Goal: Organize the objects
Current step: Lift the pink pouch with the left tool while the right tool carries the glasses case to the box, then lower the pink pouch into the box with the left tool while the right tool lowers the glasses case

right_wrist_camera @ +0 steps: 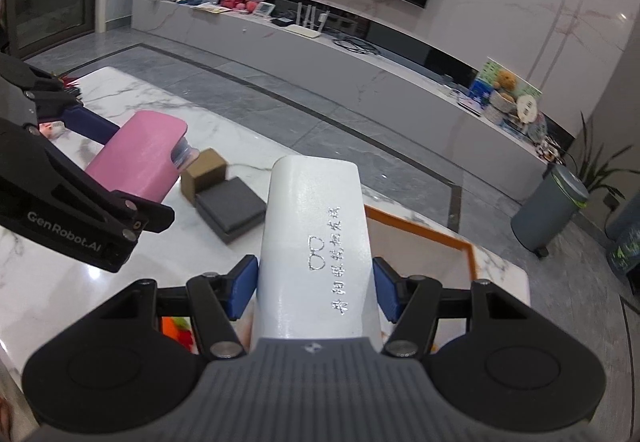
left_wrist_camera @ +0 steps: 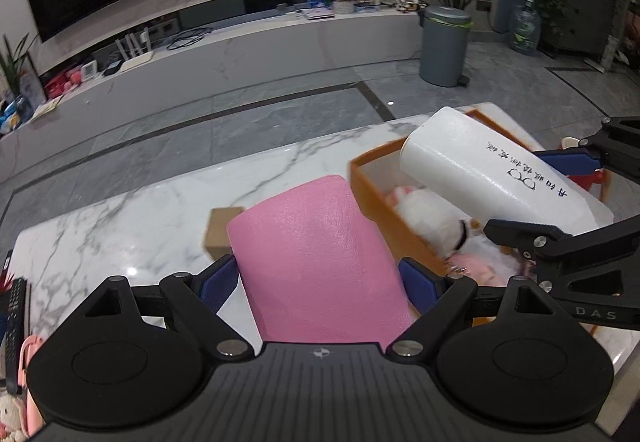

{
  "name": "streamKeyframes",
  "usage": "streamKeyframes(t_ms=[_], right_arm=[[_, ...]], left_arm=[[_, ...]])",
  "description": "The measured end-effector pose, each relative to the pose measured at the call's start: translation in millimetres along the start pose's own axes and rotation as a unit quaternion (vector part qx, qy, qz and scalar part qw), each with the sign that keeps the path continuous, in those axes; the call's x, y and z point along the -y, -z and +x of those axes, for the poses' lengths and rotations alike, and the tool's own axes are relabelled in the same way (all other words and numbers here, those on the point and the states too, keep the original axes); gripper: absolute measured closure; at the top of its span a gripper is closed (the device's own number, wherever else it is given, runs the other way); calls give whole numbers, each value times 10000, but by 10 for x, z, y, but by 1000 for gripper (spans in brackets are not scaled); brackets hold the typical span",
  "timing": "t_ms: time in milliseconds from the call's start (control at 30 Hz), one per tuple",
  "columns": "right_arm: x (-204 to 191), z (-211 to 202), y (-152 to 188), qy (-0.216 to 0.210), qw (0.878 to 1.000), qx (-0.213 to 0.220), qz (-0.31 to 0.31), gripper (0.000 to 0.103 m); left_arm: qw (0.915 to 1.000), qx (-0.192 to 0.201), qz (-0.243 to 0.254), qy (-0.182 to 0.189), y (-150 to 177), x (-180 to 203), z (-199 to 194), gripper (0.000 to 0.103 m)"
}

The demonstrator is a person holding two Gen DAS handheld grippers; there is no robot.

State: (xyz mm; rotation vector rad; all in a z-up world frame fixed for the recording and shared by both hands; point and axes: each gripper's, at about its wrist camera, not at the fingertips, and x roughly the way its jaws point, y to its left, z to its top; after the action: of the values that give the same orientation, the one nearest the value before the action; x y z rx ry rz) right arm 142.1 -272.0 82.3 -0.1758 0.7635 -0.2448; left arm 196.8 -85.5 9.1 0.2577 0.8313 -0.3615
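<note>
Pink case (left_wrist_camera: 320, 254): clamped between the blue pads of the left gripper (left_wrist_camera: 320, 278), lifted clear of the marble tabletop (left_wrist_camera: 120, 209), near its front edge; seen from the right wrist it has a clear ridged end poking out.
White case (right_wrist_camera: 316, 242): grasped by the right gripper (right_wrist_camera: 316, 286), pads pressed on both long sides; printed characters and a glasses outline on its upper face; held above the orange box (left_wrist_camera: 376, 201).
Orange box: open, toward the tabletop's right end; a white plush toy (left_wrist_camera: 428, 217) lies inside, part hidden under the white case.
Brown carton (right_wrist_camera: 204, 171): small, on the tabletop toward the far edge, just beside the grey box.
Grey box (right_wrist_camera: 232, 211): flat, on the tabletop between the two held cases.
Remote control (left_wrist_camera: 14, 322): at the tabletop's left edge.
</note>
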Motion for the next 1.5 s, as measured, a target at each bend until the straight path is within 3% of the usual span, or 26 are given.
streamKeyframes(t_ms=[633,900,1100,1500], right_arm=[[630,448,834,146,9956,-620,692,40],[703,575,1028,121,9942,-742,769,40],[544,625,1108,266,9960,-813,244,41],[565,744,1255,-92,9932,-1078,437,41]], left_arm=[[9960,-69,718,519,-153,859,412,3],[9905,-581,989,756,-49,1204,618,3],[9864,-913,1180,688,29,1448,759,3],[9835,-1311,1011,730,118,1460,946,3]])
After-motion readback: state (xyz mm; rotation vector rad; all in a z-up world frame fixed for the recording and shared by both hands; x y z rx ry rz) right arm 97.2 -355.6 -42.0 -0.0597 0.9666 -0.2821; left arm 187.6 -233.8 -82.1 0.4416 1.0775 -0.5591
